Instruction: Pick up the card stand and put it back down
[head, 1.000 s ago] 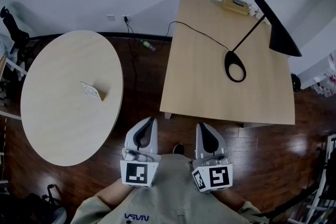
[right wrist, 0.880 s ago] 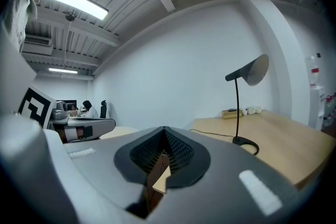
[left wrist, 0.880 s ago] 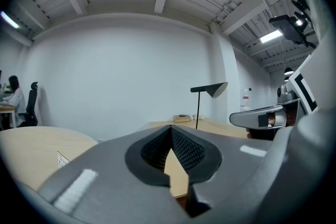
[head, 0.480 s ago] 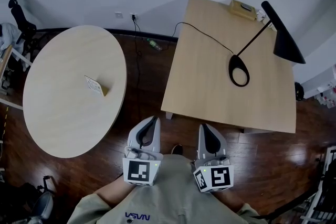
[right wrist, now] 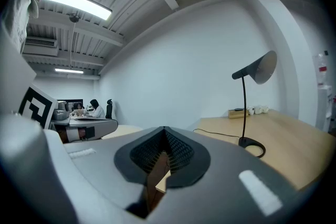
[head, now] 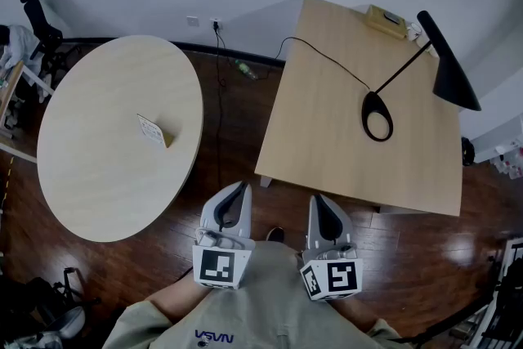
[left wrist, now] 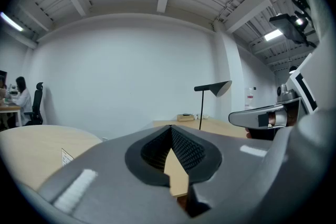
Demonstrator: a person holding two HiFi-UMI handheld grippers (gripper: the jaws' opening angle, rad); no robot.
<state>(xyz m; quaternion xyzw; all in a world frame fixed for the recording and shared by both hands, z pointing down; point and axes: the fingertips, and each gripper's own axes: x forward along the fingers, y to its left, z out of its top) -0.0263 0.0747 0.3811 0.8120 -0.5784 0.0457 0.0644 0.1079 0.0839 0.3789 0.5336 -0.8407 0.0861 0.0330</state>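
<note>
i'm holding both grippers low and close to my body, side by side above the dark wood floor [head: 233,135], with neither over a counter. the left gripper [head: 239,189] has its jaws pressed together at the tips with nothing between them; its own view shows the ribbed pads [left wrist: 184,147] meeting in a point. the right gripper [head: 318,200] is the same: jaws pressed together and empty.

the card stand [head: 152,131] sits on the round counter [head: 98,167] ahead and to my left, near that counter's middle and a little toward its right edge, well apart from both grippers. it stands tilted like a small wedge with a pale printed face. in the left gripper view i can make it out low at the left [left wrist: 66,156].

to my right front is the square counter [head: 327,118], carrying a black desk lamp [head: 448,65] with a ring base, its cord [head: 323,57] running back toward the wall, and a small box [head: 386,19] at the far edge.
</note>
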